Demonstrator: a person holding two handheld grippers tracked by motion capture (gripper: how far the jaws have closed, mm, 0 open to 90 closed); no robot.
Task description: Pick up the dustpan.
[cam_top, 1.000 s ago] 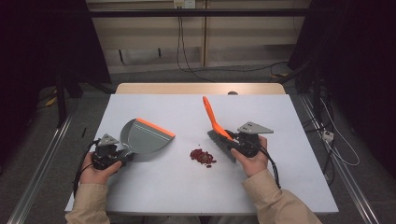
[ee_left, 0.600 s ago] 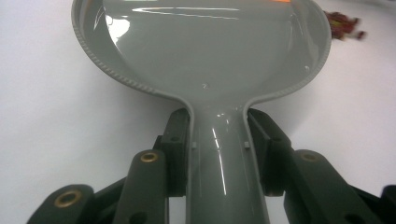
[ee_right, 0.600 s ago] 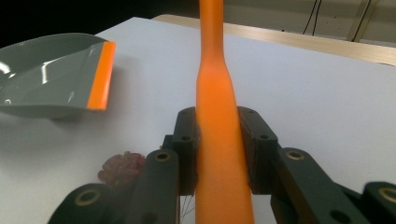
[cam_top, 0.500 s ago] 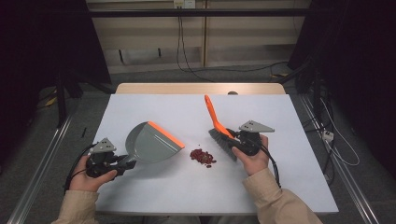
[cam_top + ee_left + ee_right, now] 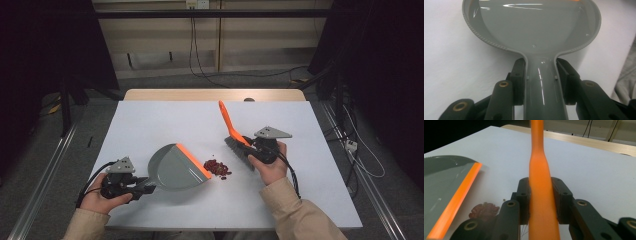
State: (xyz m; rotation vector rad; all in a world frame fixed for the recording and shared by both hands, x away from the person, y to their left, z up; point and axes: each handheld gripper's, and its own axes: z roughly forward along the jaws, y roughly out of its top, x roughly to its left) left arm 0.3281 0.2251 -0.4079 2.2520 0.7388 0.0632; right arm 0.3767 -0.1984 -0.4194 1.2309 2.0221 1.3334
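White table (image 5: 150,120): my work surface. Grey plastic dustpan with an orange lip (image 5: 176,167): its handle is clamped in my left gripper (image 5: 131,186), lip just beside the debris. Orange-handled brush with grey bristles (image 5: 231,131): handle pinched in my right gripper (image 5: 252,149) (handle pointing away). Small heap of dark red crumbs (image 5: 217,167): between both grippers.
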